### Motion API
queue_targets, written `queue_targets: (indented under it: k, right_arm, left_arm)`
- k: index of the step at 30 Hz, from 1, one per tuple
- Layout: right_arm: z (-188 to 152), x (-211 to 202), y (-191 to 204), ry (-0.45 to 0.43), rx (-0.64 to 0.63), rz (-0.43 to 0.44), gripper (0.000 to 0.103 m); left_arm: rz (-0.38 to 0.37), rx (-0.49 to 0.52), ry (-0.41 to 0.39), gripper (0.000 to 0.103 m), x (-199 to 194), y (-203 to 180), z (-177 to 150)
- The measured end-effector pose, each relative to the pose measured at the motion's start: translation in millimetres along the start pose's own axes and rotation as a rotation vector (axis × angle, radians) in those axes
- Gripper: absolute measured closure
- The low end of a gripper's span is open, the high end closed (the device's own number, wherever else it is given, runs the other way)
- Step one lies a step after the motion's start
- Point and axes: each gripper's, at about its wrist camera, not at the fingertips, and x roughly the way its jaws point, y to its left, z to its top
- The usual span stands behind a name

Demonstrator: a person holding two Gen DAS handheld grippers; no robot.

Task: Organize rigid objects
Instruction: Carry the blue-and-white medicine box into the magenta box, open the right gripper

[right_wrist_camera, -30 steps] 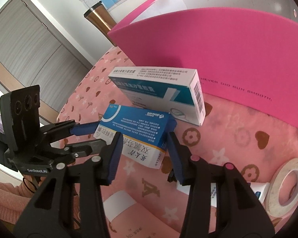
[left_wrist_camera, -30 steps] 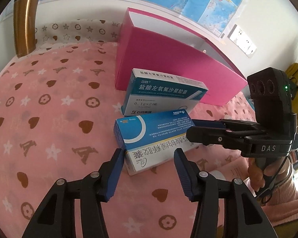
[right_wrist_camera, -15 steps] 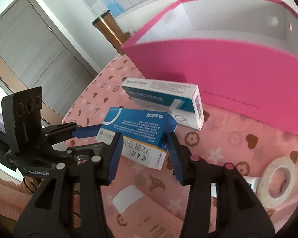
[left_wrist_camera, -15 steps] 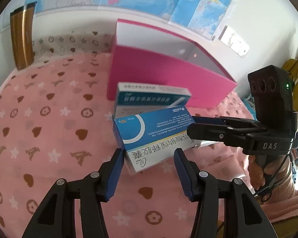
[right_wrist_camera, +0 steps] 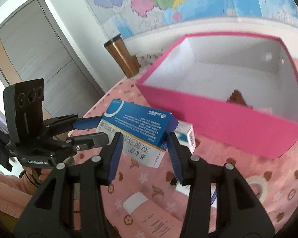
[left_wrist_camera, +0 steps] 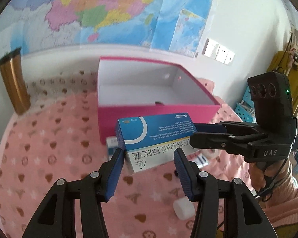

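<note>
As both grippers rose, blue medicine box (left_wrist_camera: 155, 136) came off pink tablecloth (left_wrist_camera: 49, 158), now level with pink storage box (left_wrist_camera: 157, 117) rim. Left gripper (left_wrist_camera: 148, 160) and right gripper (right_wrist_camera: 143, 144) each pinched one end. Second carton (right_wrist_camera: 185, 136) left below. Judged next: carry over rim, release inside.

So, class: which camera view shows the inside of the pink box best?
The right wrist view: the pink box fills much of the frame, and its white floor, walls and a dark item near the front wall show. The left wrist view shows the pink box smaller and from lower, so less floor is visible.
</note>
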Motion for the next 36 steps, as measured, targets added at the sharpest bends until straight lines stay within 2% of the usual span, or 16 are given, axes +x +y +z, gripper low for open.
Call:
queue_targets:
  k: [8,17,26,32,36]
  right_arm:
    - [29,-13,-6,-0.065,-0.023,-0.018,0.054]
    - [59,-6,-26,-0.088,0.004,-0.021,0.054]
    - [73,16,-50,-0.055,0.067,-0.02,0.054]
    - [74,32,-66,-0.021,0.101,-0.021,0.054]
    - [73,44,-74,0.01,0.122,-0.021,0.054]
  left_arm:
    - [0.028,0.044,-0.034,0.051,9,1,37]
    - [0.055,0.086,-0.05,0.051,24,4,76]
    - [0.104,0.098,-0.013,0.049,51,11,93]
    - [0.12,0.086,0.027,0.049,70,18,95]
    - [0.157,0.092,0.047,0.049,81,19,93]
